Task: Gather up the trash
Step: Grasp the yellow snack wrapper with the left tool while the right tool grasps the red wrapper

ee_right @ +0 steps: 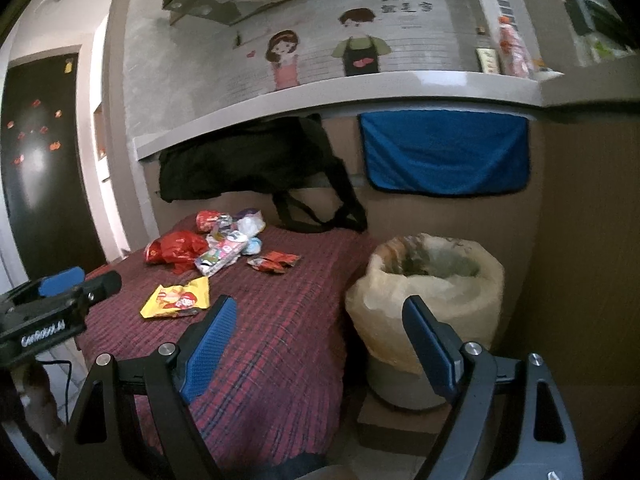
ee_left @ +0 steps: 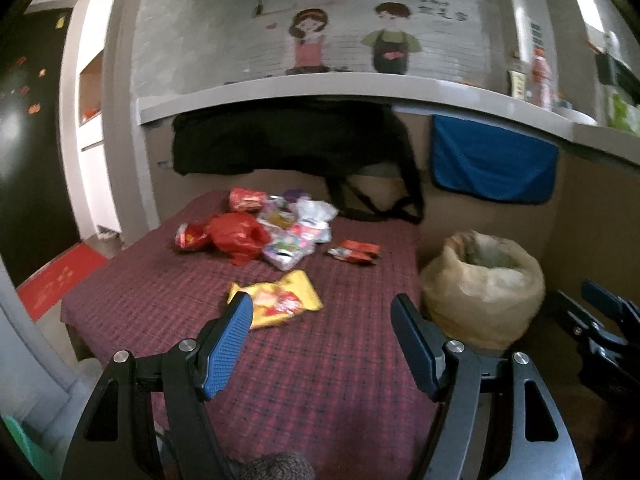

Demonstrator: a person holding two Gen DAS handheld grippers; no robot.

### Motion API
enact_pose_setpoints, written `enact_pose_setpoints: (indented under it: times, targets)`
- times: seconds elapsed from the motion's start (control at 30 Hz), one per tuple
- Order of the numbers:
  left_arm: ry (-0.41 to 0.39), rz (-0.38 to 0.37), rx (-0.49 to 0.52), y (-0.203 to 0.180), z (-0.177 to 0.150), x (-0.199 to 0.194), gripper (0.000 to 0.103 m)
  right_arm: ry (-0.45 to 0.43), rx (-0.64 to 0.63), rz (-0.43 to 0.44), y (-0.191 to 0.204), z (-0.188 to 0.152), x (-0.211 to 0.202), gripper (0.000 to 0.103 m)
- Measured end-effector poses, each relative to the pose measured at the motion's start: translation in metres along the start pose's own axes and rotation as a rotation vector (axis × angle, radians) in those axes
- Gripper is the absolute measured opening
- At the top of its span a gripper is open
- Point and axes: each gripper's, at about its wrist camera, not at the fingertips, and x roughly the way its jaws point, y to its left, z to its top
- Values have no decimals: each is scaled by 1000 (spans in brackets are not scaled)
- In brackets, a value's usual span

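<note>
Apparently little is done: the yellow wrapper (ee_left: 276,298) and other trash (ee_left: 256,224) lie left of the bin (ee_right: 428,280) on the counter (ee_left: 312,360). Left tongs (ee_left: 322,316) and right tongs (ee_right: 320,320) are both apart, holding nothing.

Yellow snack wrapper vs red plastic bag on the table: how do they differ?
The yellow snack wrapper lies flat; the red plastic bag is crumpled and bunched up. The wrapper sits alone, nearest the grippers; the bag sits farther back, touching the pile of other trash. The wrapper shows printed red graphics; the bag looks mostly plain red. Both rest on the plaid tablecloth, ungrasped, outside the lined bin.
</note>
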Motion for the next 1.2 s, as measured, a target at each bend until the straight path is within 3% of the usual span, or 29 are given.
enact_pose_setpoints:
  times: [0.23,0.6,0.8,1.03,1.1,1.2]
  targets:
    - [-3,60,-16,48,18,27,71,41,-80,70,39,18,43,83]
    - [93,83,-84,121,17,91,71,161,-158,179,105,28,123,83]
    - [120,-13,-201,172,18,121,71,236,-205,219,132,23,161,83]
    - [152,-63,-315,231,12,146,71,343,-245,274,157,11,207,78]
    - [187,-137,-323,230,8,153,71,365,-263,292,162,10,219,73]
    - [257,-264,-289,210,1,167,71,366,-254,268,155,13,229,72]
